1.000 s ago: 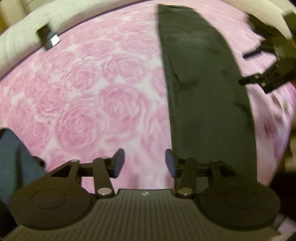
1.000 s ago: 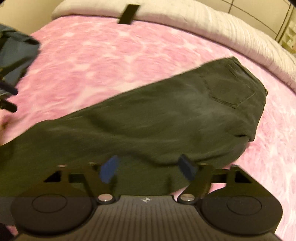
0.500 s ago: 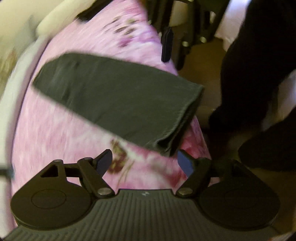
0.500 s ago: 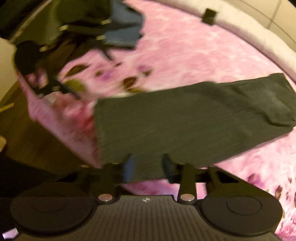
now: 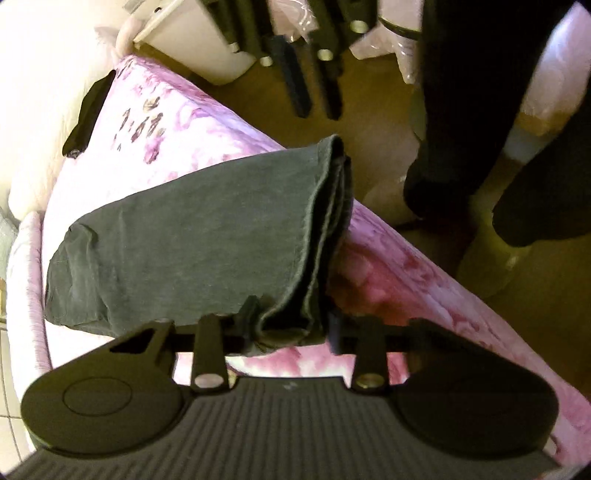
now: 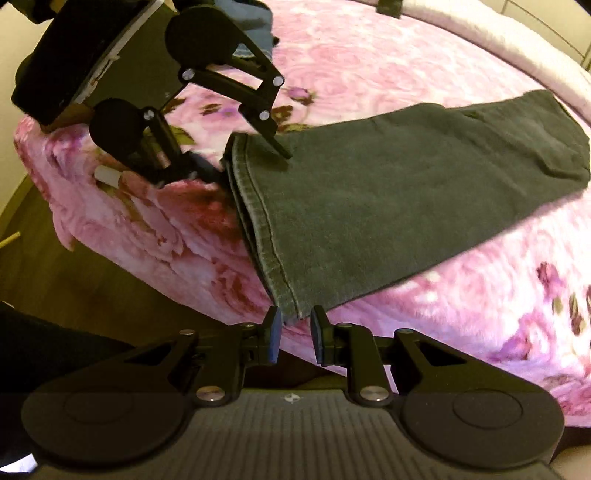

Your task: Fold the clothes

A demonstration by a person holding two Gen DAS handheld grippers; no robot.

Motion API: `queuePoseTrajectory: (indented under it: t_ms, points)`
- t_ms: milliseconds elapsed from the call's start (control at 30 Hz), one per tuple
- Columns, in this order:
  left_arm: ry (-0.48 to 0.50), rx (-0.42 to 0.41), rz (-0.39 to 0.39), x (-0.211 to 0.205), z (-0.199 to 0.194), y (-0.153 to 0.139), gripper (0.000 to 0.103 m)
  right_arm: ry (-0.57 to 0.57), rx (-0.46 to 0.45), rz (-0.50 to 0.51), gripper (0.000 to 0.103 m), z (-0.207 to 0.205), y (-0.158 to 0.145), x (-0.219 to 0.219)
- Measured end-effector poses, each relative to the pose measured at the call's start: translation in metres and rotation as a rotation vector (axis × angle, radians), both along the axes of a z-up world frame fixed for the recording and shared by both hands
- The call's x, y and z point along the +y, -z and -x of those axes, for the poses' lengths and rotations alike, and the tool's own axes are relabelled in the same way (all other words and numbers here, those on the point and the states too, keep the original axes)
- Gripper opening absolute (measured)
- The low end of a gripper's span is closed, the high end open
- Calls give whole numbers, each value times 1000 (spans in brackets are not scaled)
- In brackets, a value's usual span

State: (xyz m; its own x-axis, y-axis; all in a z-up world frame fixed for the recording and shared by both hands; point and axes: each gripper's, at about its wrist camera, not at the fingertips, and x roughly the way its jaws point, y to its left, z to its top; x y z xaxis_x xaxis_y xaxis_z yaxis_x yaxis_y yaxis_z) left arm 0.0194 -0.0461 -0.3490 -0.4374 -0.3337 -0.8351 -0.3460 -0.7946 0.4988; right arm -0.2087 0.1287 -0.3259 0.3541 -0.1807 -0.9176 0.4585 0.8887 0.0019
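Clearly the dark grey-green trousers [image 6: 388, 192] had been laid lengthwise on the bed, the legs stacked one on the other and the hems [image 6: 258, 221] brought to the edge nearest the person, presumably so both hem corners could be taken at once and carried over toward the waist.

At one corner the left gripper [image 5: 291, 325] was closing, the layered hem bunched between its fingers; whether the pads already pressed on the cloth I could not tell. At the other corner the right gripper [image 6: 293, 334] stood with its jaws narrowed to a small gap, the stitched corner of the hem reaching right up to that gap, though it did not look pinched from where I stood.

Under the trousers lay a pink rose-patterned blanket [image 6: 424, 62], with a pale bolster [image 6: 517, 44] along its far side and a dark strap [image 5: 88, 114] across it. A blue garment [image 6: 255, 33] lay bunched further up the bed, well apart. Beyond the edge, the wooden floor [image 6: 74, 266], the person's dark-clothed legs [image 5: 461, 110] and the black legs of some stand [image 5: 299, 88] stood close but blocked nothing.
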Motion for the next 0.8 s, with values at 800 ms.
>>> queuePoseTrajectory:
  t_ms: [800]
  points:
    - [-625, 218, -341, -61, -30, -68, 59, 108, -97, 112, 20, 9, -55, -27]
